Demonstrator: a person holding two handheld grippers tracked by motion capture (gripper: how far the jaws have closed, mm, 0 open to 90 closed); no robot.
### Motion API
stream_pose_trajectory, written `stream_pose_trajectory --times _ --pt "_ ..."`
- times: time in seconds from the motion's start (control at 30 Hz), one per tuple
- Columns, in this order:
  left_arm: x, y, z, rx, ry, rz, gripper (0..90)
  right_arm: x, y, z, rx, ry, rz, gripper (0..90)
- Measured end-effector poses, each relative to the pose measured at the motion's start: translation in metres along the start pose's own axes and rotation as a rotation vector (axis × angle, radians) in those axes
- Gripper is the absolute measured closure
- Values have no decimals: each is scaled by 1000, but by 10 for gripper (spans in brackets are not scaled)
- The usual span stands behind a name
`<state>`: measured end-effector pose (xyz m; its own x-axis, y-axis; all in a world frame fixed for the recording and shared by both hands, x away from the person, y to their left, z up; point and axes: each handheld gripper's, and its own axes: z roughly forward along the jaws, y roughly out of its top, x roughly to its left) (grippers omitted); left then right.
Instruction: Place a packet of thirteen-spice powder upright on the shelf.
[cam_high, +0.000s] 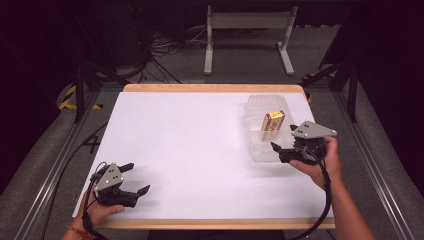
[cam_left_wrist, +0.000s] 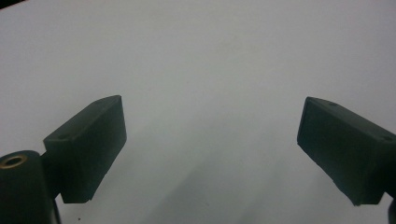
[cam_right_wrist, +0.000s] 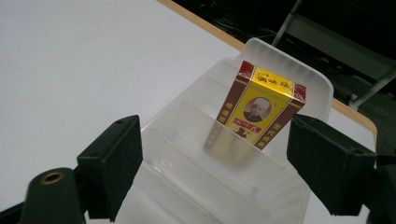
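Seemingly the placing is done: the yellow-and-maroon box (cam_right_wrist: 261, 112) is stood tilted in a slot of the clear stepped holder (cam_right_wrist: 196, 186), right gripper (cam_high: 290, 145) held just beside it, left gripper (cam_high: 132, 177) parked near the table edge, both with jaws apart and empty.

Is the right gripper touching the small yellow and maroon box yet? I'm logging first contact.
Apart. In the right gripper view, the right gripper is open, its jaws either side of the frosted plastic tray, short of the small yellow and maroon box.
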<state>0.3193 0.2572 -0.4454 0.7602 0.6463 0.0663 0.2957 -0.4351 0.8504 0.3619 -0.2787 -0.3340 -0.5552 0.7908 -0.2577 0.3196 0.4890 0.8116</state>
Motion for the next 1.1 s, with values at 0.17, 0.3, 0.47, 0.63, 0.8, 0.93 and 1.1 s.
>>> stream_pose_trajectory --times 0.17,0.3,0.47,0.63,0.8,0.93,1.1 --pt "0 0 0 3 0 2 89 5 -11 -11 -19 18 -20 190" --pt "1 0 -2 -7 4 -3 89 10 -23 -16 -12 10 -33 190" --pt "1 0 -1 1 0 1 88 15 -35 -22 -19 0 -42 184" --pt "1 0 -2 -2 4 2 88 17 -47 -25 -13 -2 -35 180" --pt "0 0 -1 4 3 3 88 18 -63 -27 22 -10 -31 174" --pt "0 -1 -2 2 2 1 88 19 -76 -27 44 -10 -29 170" --pt "0 -1 -2 2 2 1 88 18 -87 -26 60 -9 -14 165"
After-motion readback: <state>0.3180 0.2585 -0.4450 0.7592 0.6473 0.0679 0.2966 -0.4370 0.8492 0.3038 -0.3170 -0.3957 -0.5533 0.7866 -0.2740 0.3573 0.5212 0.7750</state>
